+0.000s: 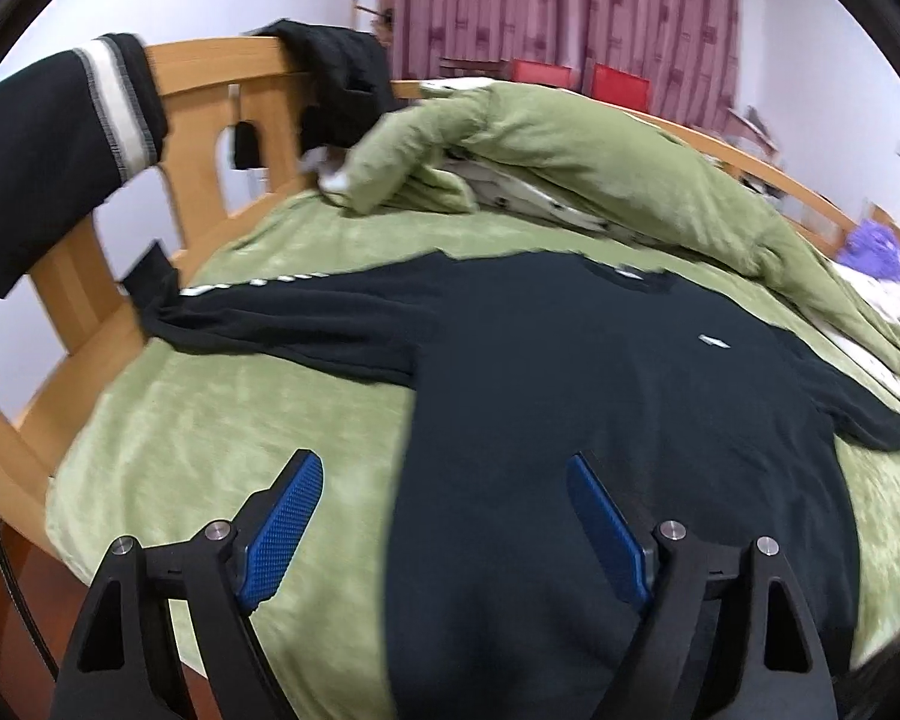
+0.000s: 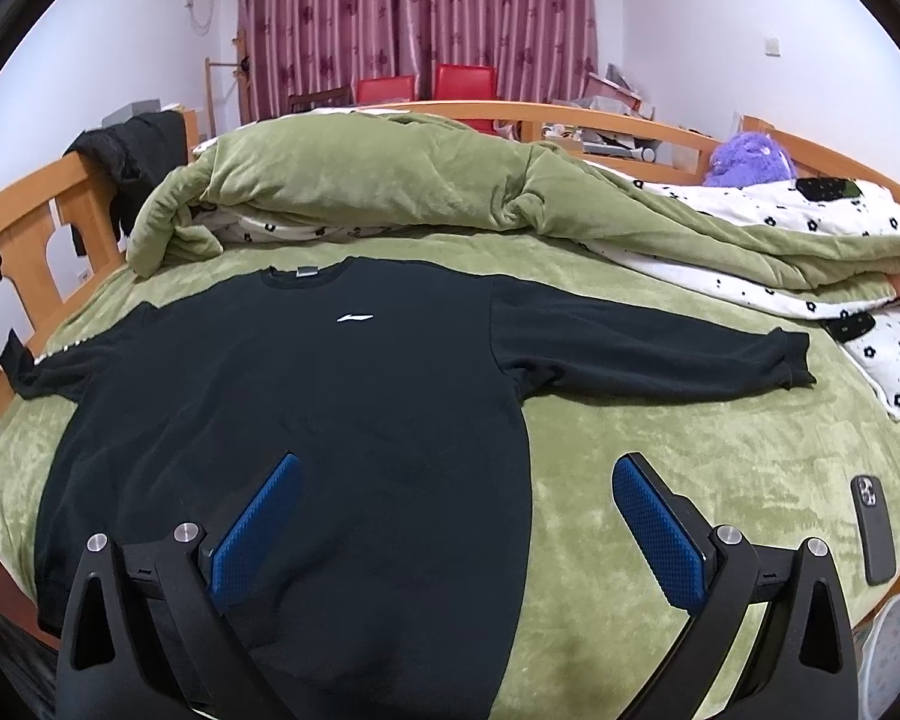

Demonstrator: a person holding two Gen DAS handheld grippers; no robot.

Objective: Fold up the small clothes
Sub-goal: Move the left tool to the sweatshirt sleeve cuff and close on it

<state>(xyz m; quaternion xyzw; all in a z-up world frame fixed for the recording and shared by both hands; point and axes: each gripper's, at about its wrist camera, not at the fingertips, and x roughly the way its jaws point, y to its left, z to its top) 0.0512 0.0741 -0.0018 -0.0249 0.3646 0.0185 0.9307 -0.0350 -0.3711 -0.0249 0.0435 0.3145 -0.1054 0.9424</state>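
Observation:
A black long-sleeved sweatshirt (image 2: pixel 306 408) lies flat, front up, on the green bed cover (image 2: pixel 660 468), both sleeves spread out sideways. It also shows in the left wrist view (image 1: pixel 600 396). My left gripper (image 1: pixel 444 468) is open and empty, above the shirt's lower left hem edge. My right gripper (image 2: pixel 456 468) is open and empty, above the shirt's lower right side, one finger over the cloth and one over the bed cover.
A bunched green quilt (image 2: pixel 390 180) lies behind the shirt. A black phone (image 2: pixel 876 528) lies on the bed at right. Dark clothes (image 1: pixel 48 144) hang on the wooden bed rail (image 1: pixel 210 60) at left. A purple plush toy (image 2: pixel 750 159) sits at far right.

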